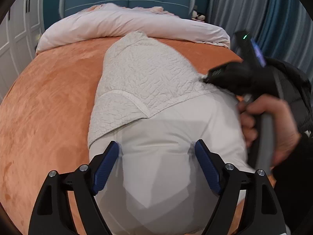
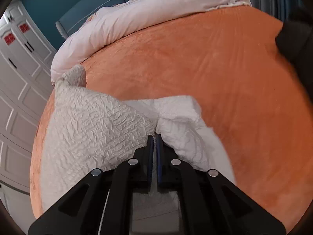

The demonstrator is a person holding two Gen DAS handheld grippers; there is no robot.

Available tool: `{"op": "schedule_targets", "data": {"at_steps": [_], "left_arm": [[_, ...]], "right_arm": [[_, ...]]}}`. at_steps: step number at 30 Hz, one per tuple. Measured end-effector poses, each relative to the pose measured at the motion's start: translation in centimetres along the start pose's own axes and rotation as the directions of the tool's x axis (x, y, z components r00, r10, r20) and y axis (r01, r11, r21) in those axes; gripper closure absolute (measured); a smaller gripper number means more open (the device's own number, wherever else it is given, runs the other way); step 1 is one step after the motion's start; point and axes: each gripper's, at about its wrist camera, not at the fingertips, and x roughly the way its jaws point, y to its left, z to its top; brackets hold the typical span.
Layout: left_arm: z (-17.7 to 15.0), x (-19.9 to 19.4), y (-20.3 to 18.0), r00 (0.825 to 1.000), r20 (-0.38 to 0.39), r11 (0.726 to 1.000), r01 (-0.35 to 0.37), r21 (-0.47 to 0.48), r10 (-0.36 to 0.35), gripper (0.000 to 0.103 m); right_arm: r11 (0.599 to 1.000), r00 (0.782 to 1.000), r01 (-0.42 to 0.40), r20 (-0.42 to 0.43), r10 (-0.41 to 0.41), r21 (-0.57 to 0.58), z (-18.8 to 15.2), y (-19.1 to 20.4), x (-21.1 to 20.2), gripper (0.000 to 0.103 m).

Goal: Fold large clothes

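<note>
A large white garment [image 1: 148,74] with crinkled fabric and a smooth white lining [image 1: 166,137] lies on the orange bed. My left gripper [image 1: 157,146] is open, its blue pads either side of the smooth near part, holding nothing. My right gripper [image 1: 207,77] is at the garment's right edge, held by a hand [image 1: 273,125]. In the right wrist view my right gripper [image 2: 155,136] is shut on a fold of the crinkled garment [image 2: 93,121], lifting that edge off the bed.
The orange bedspread [image 1: 50,101] covers the bed [image 2: 215,74]. A rolled pale pink duvet [image 1: 121,23] lies across the far end before a teal headboard [image 1: 129,0]. White wardrobe doors [image 2: 17,78] stand left, blue-grey curtains [image 1: 254,9] right.
</note>
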Motion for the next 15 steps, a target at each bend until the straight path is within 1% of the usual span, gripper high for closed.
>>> {"op": "schedule_targets", "data": {"at_steps": [2,5,7,10,13,15], "left_arm": [[-0.3,0.2,-0.1,1.000,0.007,1.000,0.001,0.014,-0.001,0.023],[-1.0,0.7,-0.4,1.000,0.023,0.999,-0.005,0.045,0.004,0.020],[-1.4,1.0,-0.7,0.999,0.033,0.998,-0.015,0.061,0.013,0.020],[-1.6,1.4,-0.7,0.999,0.037,0.997,-0.019,0.071,0.016,0.019],[-1.9,1.7,-0.7,0.999,0.044,0.995,-0.032,0.090,0.028,0.019],[-1.9,1.7,-0.4,0.999,0.040,0.996,-0.028,0.084,0.024,0.018]], "right_arm": [[1.000,1.000,-0.011,0.022,0.011,0.006,-1.3,-0.2,0.7,0.103],[1.000,0.999,0.006,0.044,-0.005,-0.020,-2.3,0.4,1.1,0.103],[1.000,0.998,0.006,0.059,-0.005,-0.011,-2.8,0.2,1.6,0.103],[1.000,0.997,0.006,0.080,-0.007,0.004,-3.3,0.1,2.2,0.103],[0.999,0.995,0.040,0.097,-0.038,-0.021,-3.5,0.7,2.2,0.103],[0.998,0.994,0.050,0.094,-0.046,-0.037,-3.6,1.1,1.7,0.103]]}}
